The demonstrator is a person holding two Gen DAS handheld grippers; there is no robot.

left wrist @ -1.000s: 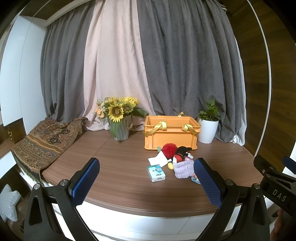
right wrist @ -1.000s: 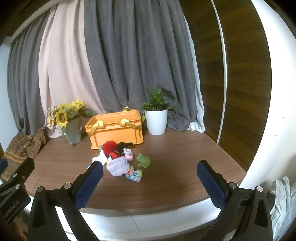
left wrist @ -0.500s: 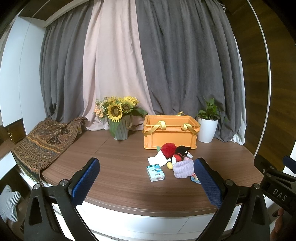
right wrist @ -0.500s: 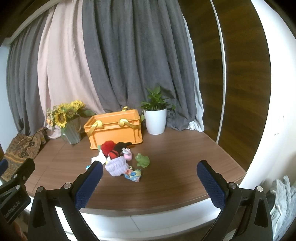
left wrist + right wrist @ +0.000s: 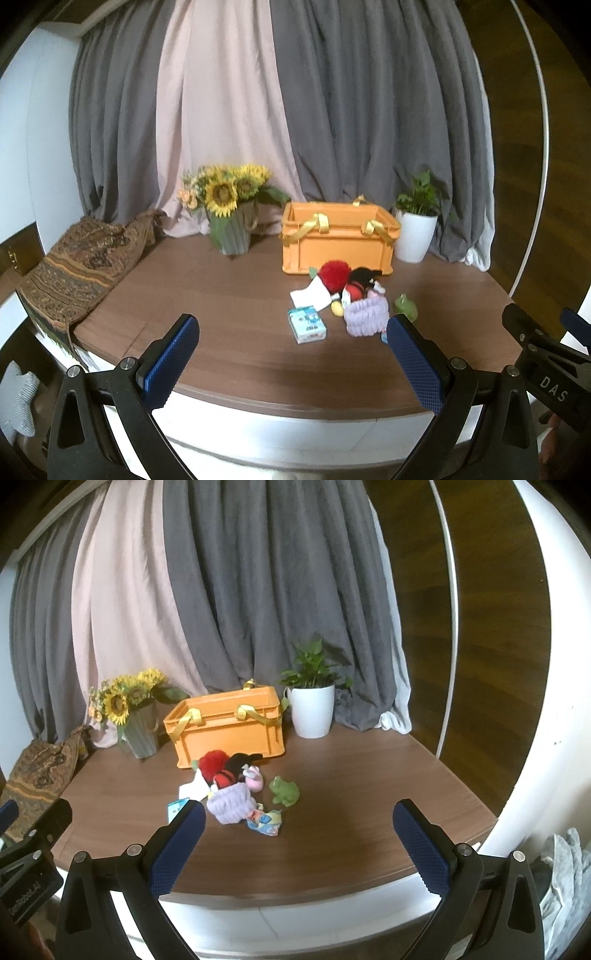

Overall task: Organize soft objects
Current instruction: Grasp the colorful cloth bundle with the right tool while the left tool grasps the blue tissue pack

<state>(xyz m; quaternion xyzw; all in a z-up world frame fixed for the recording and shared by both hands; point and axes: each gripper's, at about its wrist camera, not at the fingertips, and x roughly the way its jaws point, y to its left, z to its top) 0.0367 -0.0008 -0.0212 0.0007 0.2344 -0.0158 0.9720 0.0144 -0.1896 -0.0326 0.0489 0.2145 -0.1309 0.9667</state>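
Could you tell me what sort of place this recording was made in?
Probably a home room, or one staged as such: a wooden table before floor-length curtains, with a sunflower vase, potted plant and patterned throw.

One orange crate (image 5: 229, 725), one sunflower vase (image 5: 142, 734), one potted plant (image 5: 312, 710), one green frog (image 5: 283, 791) (toy), one tissue pack (image 5: 307, 325)

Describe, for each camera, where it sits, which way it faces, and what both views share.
Left wrist: rides the left tool, facing the wooden table; its open blue fingers and the right tool's edge show.
Right wrist: rides the right tool, facing the same table from the right; open fingers show.
Shared: orange crate, soft toy pile.
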